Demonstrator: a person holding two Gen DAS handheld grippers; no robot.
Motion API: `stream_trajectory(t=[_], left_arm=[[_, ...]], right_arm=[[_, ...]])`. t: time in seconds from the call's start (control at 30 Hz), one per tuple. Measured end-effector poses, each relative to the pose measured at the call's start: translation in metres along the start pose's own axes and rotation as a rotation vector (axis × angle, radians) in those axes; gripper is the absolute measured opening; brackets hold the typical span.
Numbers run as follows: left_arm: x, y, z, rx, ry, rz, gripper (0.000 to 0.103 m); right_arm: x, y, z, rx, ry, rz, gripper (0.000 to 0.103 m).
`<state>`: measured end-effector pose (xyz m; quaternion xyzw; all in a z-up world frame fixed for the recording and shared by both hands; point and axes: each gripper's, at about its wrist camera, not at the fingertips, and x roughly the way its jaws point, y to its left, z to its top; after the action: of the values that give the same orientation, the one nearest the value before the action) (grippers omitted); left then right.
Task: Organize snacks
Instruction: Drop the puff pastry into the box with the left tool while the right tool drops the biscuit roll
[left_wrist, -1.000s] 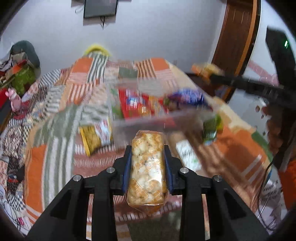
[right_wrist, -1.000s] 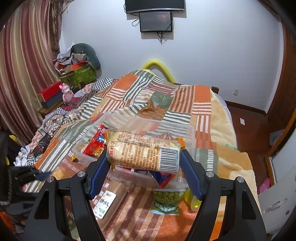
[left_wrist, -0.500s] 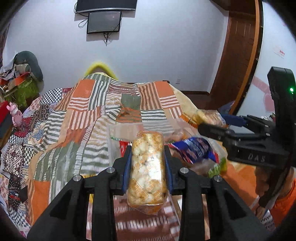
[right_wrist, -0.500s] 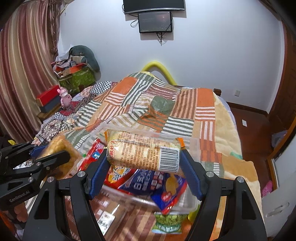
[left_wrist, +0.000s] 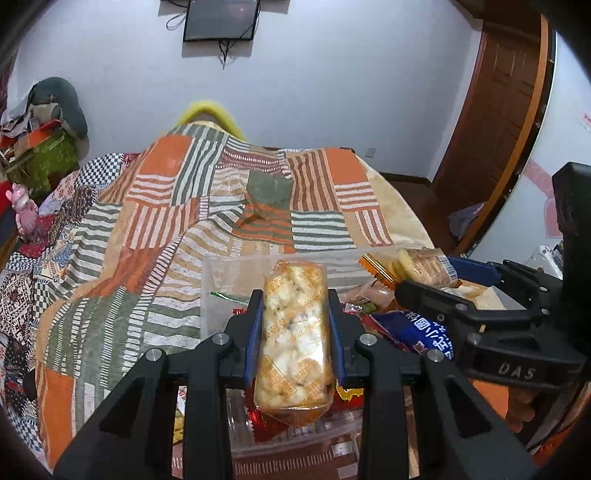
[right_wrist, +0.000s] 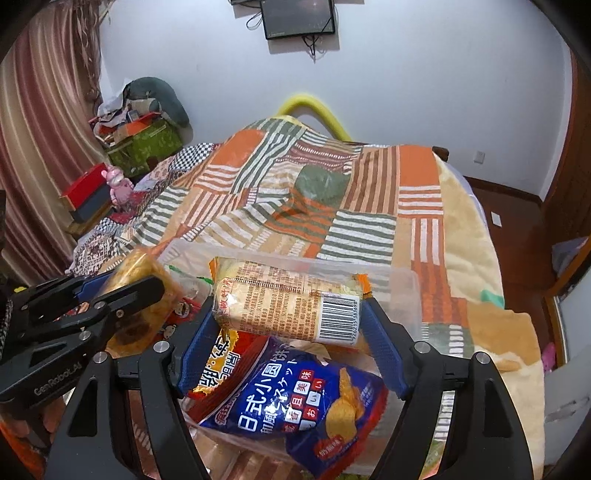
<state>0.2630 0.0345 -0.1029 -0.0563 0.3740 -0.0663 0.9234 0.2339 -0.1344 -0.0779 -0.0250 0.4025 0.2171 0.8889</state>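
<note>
My left gripper (left_wrist: 295, 325) is shut on a clear pack of puffed snack (left_wrist: 295, 332), held lengthwise over the near left part of a clear plastic bin (left_wrist: 221, 273). The right wrist view shows that left gripper (right_wrist: 122, 295) at the left with the puffed pack (right_wrist: 144, 266). My right gripper (right_wrist: 290, 306) holds a cracker pack with a barcode (right_wrist: 291, 302) crosswise above the bin (right_wrist: 406, 280). Its jaws are opening, with the pack's ends still against the blue pads. A blue biscuit bag (right_wrist: 295, 398) and red packets lie in the bin below.
The bin sits on a bed with an orange and green patchwork quilt (right_wrist: 332, 206). A screen (right_wrist: 299, 18) hangs on the far wall. Clutter and a pink toy (right_wrist: 118, 184) stand left of the bed, with a curtain (right_wrist: 40, 129) behind. A wooden door (left_wrist: 502, 92) is at the right.
Both grippers have come in over the bin with their packs. The left one swung from the loose packets on the quilt to the bin. The right one sank toward the blue bag.
</note>
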Motion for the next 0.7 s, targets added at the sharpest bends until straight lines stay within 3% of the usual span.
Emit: stream_trajectory(t=[0.1,0.17,0.23,0.6,0.7], left_arm=[[-0.002,-0.002,-0.001,0.012,-0.004,0.002,0.033],[-0.007,-0.004,0.0,0.012,-0.008,0.004,0.046],[-0.016,-0.004,-0.001,0.01,-0.027,0.018,0.05],[-0.069,-0.013,-0.014,0.004,-0.039,0.013,0.052],[-0.088,-0.024,-0.024,0.022,-0.044,0.016,0.058]], right_arm=[[0.0,0.002,0.0,-0.004,0.008,0.003,0.082],[-0.003,0.003,0.001,-0.007,0.008,0.01,0.084],[-0.009,0.003,0.0,-0.013,0.004,0.014,0.084],[-0.077,0.001,-0.019,-0.052,-0.025,-0.027,0.084],[-0.098,-0.002,-0.026,-0.049,-0.027,-0.039,0.084]])
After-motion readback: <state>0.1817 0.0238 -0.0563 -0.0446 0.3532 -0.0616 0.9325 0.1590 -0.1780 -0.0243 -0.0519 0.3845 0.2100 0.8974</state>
